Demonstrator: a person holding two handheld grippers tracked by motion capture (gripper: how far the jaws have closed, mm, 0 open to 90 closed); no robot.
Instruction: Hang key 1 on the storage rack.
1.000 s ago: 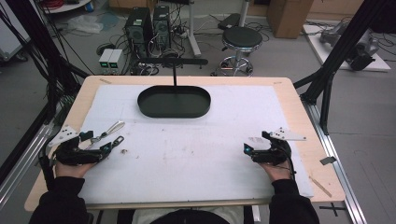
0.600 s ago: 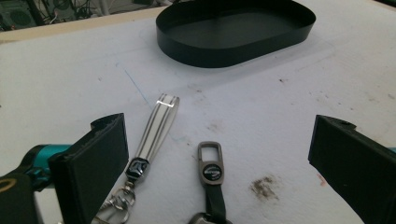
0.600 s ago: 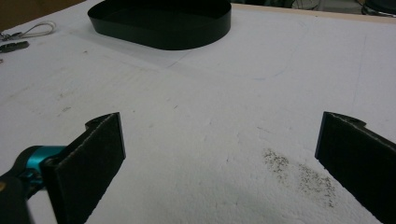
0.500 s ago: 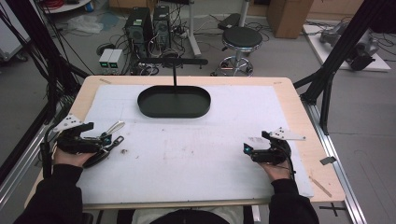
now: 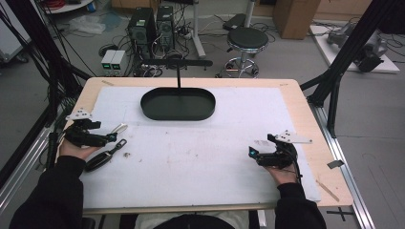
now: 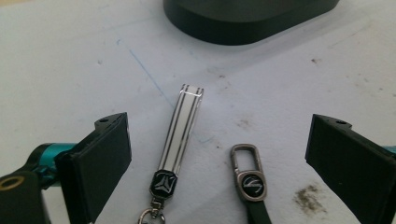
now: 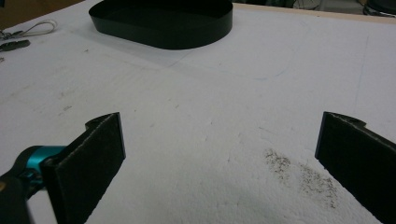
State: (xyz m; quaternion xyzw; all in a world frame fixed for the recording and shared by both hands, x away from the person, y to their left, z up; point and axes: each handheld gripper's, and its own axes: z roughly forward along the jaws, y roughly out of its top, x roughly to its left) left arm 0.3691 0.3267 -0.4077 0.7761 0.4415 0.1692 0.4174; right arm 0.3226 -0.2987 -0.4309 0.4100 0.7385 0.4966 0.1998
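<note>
Two key fobs lie on the white mat at the left. One has a white striped strap (image 6: 184,123) (image 5: 118,128); the other is dark with a metal loop (image 6: 250,175) (image 5: 104,158). My left gripper (image 5: 111,137) (image 6: 219,123) hovers just behind them, open, and both fobs lie between its jaws in the left gripper view, untouched. My right gripper (image 5: 251,152) (image 7: 219,116) rests low over bare mat at the right, open and holding nothing. A black oval tray (image 5: 177,112) (image 7: 205,32) stands at the back centre, with nothing in it.
The mat (image 5: 200,157) covers most of the wooden table. A black post (image 5: 178,78) rises behind the tray. Dirt specks (image 7: 299,172) mark the mat near my right gripper. Black frame legs (image 5: 334,81) stand off the right edge.
My left gripper has shifted away from the person and a little left, so the dark fob now lies uncovered beside the hand. The right gripper has stayed put.
</note>
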